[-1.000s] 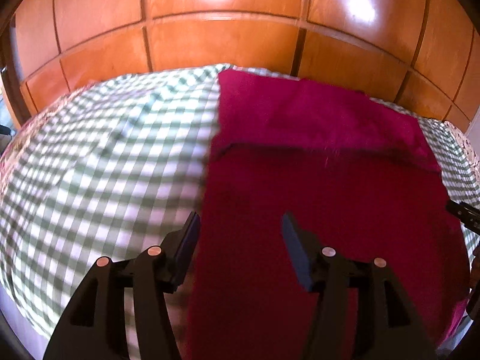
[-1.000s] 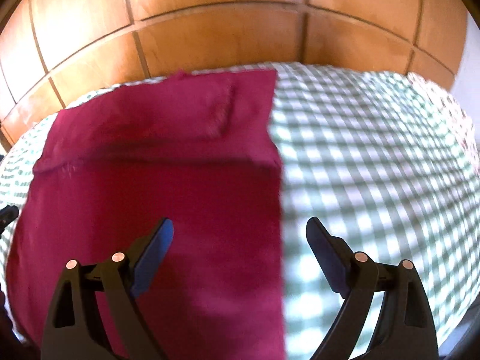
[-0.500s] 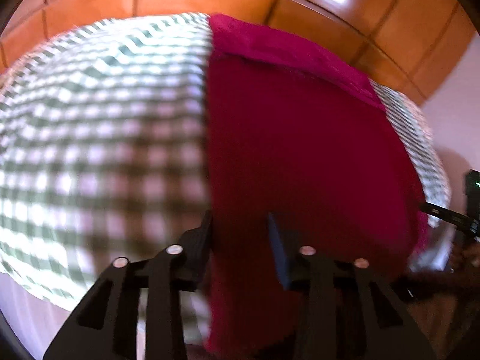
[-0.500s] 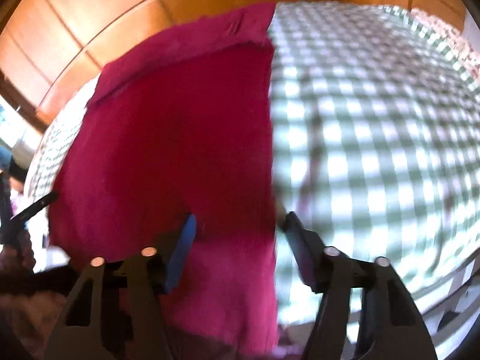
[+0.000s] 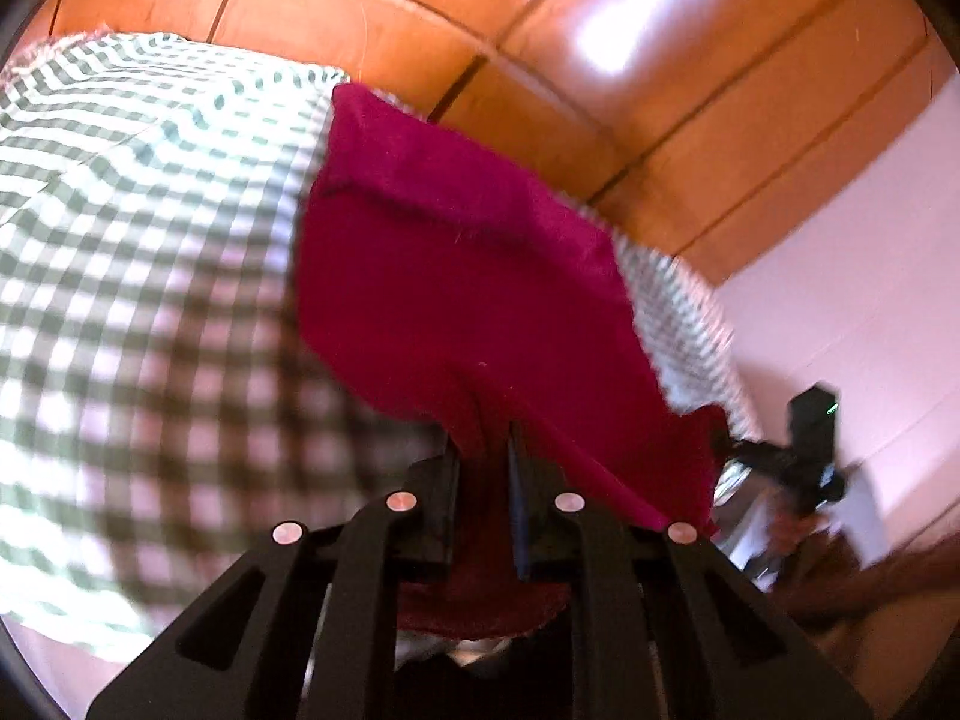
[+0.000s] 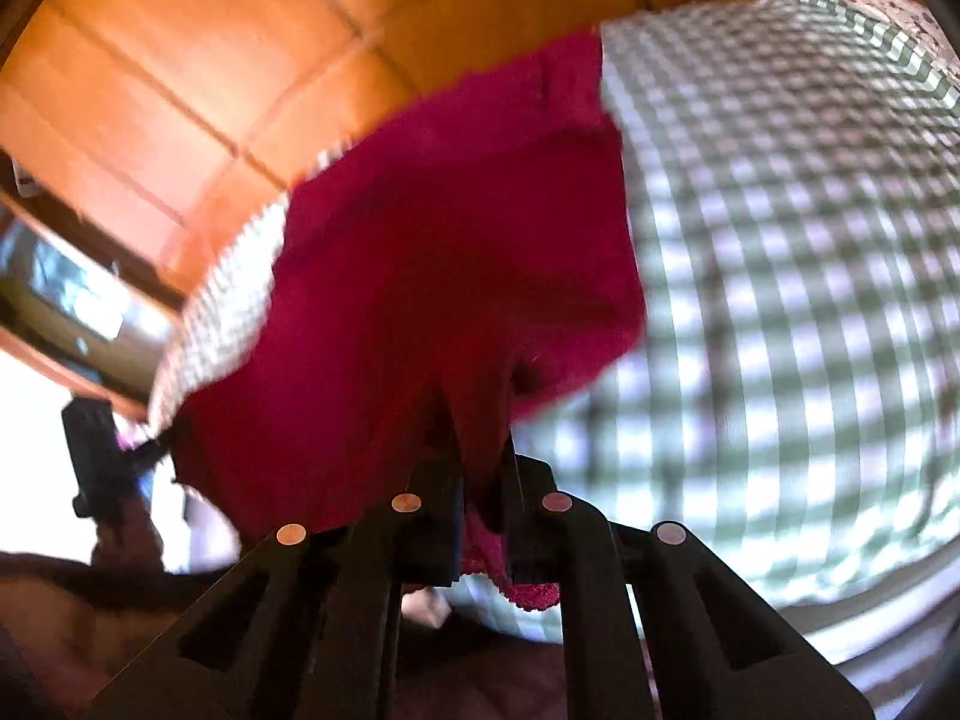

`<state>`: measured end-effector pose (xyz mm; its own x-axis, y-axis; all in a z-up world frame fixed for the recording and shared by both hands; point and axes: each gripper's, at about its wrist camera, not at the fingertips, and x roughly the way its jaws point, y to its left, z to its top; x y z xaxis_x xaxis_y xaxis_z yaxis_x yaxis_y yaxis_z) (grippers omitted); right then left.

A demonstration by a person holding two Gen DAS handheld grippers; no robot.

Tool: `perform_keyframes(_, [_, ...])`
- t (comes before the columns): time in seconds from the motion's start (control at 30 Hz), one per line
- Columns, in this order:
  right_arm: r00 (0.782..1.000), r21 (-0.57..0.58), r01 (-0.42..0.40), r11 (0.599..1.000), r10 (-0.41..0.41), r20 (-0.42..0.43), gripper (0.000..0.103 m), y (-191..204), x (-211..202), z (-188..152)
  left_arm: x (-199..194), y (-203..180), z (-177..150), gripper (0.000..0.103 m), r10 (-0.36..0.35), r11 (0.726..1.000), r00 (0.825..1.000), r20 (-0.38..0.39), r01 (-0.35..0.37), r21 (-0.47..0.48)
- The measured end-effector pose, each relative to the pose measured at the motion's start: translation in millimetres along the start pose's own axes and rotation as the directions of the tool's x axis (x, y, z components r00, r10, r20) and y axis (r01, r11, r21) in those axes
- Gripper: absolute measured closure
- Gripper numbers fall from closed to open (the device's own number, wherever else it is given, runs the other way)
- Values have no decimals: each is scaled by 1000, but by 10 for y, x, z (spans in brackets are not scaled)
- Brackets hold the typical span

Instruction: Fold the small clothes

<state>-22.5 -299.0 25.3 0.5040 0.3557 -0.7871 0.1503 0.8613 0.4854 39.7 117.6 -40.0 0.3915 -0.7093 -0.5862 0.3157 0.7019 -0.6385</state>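
Closing on the near hem, both tongs had just clamped the crimson cloth
Left tongs and right tongs gripped its corners, lifted off the checked bed; fold likely next

A glossy orange-brown wooden panelled wall with dark grooves rises behind a surface spread with a green-and-white checked cloth; bright glare patches sit on the panels. To the right a plain pale pink wall adjoins the wood; in the right wrist view, a blurred bright window-like opening shows at far left.
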Motion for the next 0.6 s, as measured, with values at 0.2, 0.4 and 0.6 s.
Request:
perform_keyframes(0.2, [998, 78, 10, 997, -14, 59, 95, -200, 254, 605, 349, 125, 568, 91, -4, 997, 999, 31, 6, -76])
perform_keyframes(0.4, [996, 137, 12, 990, -23, 80, 84, -333, 484, 1023, 772, 435, 1106, 72, 112, 975, 994, 0, -110, -195])
perform_keyframes(0.6, [981, 204, -42, 978, 1, 195, 18, -504, 243, 1167, 604, 701, 1228, 54, 193, 953, 979, 71, -169, -252])
